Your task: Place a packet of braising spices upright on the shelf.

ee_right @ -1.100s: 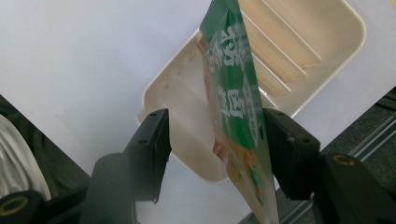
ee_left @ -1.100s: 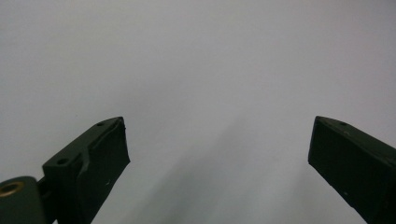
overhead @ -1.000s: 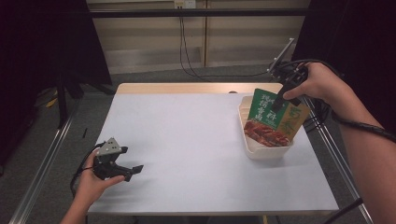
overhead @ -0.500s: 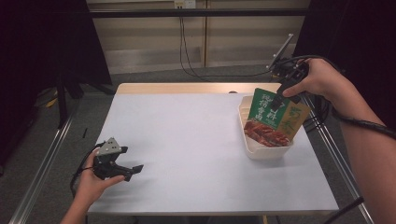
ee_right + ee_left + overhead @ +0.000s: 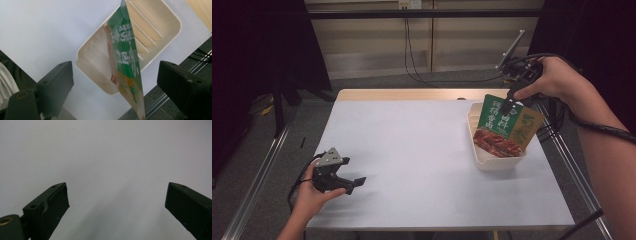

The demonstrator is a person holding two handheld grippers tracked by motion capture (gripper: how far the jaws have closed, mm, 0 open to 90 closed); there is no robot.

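Note:
A green and orange food packet (image 5: 504,127) with a picture of red meat stands on edge in a cream plastic tray (image 5: 492,162) at the table's right side. My right gripper (image 5: 510,106) hovers at the packet's top edge. In the right gripper view the packet (image 5: 123,57) runs edge-on between the two jaws of that gripper (image 5: 116,72), which stand wide apart and open, over the ribbed tray (image 5: 178,25). My left gripper (image 5: 354,182) rests low near the table's front left corner, open, with only white tabletop between its jaws (image 5: 117,192).
The white table (image 5: 412,140) has a wooden strip along its far edge. A metal rail (image 5: 572,170) runs close beside the tray on the right. Cables hang along the wall behind the table.
The right hand has drawn slightly up and to the right. The packet stays leaning in the tray. The left hand and its gripper have not moved.

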